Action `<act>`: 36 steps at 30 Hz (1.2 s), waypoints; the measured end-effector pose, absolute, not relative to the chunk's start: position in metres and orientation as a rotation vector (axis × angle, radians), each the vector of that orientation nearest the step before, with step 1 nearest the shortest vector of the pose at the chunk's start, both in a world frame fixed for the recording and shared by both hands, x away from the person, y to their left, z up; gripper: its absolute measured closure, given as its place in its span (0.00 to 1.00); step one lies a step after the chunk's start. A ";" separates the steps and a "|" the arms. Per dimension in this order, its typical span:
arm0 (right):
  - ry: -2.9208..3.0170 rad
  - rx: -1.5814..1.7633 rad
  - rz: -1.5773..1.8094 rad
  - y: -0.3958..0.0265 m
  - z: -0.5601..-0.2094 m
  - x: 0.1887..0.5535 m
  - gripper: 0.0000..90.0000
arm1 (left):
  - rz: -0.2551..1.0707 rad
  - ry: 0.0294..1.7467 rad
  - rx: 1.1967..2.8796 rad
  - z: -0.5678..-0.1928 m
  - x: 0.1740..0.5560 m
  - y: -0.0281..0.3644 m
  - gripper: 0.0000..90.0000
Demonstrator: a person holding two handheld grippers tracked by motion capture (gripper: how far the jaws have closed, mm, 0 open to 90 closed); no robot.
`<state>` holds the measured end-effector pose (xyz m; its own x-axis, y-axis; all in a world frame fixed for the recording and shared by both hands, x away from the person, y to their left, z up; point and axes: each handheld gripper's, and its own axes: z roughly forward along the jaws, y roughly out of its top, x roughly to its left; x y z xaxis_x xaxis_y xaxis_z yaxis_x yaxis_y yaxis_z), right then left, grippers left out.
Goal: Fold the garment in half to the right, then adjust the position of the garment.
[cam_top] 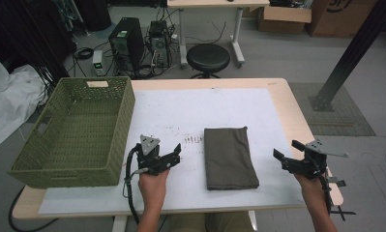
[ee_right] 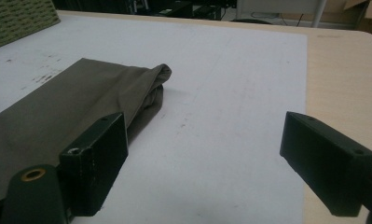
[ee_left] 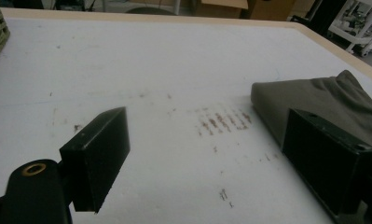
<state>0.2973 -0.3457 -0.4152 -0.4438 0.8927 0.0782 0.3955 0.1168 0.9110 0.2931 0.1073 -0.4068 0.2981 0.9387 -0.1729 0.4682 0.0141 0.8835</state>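
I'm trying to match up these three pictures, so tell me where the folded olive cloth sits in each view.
High view: the folded olive cloth lies centre, between both grippers.
Left gripper view: right edge, behind the right jaw.
Right gripper view: left side, behind the left jaw.
Shared landmark: the white mat under it.

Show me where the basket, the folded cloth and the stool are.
basket (cam_top: pixel 124 108), high view, on its right wall.
cloth (cam_top: pixel 229 157), high view, on the middle of its top.
stool (cam_top: pixel 208 57), high view, on its round seat.
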 end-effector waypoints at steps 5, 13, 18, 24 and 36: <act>1.903 1.231 1.303 -0.344 -0.413 0.296 0.17 | 0.596 1.310 1.623 -0.407 0.296 0.101 0.18; 1.906 1.216 1.297 -0.342 -0.411 0.295 0.17 | 0.557 1.290 1.669 -0.409 0.306 0.086 0.20; 1.901 1.220 1.302 -0.341 -0.411 0.295 0.17 | 0.514 1.270 1.731 -0.415 0.316 0.067 0.22; 1.887 1.231 1.306 -0.343 -0.411 0.295 0.17 | 0.411 1.238 1.832 -0.426 0.329 0.033 0.29; 1.904 1.240 1.277 -0.347 -0.413 0.295 0.17 | 0.290 1.298 1.907 -0.445 0.341 -0.003 0.49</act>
<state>0.2949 -0.3470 -0.4131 -0.4395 0.8962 0.0609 0.3965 0.1327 0.9084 0.3410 -0.0034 -0.4450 0.4487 0.8623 -0.2348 0.6806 -0.1595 0.7151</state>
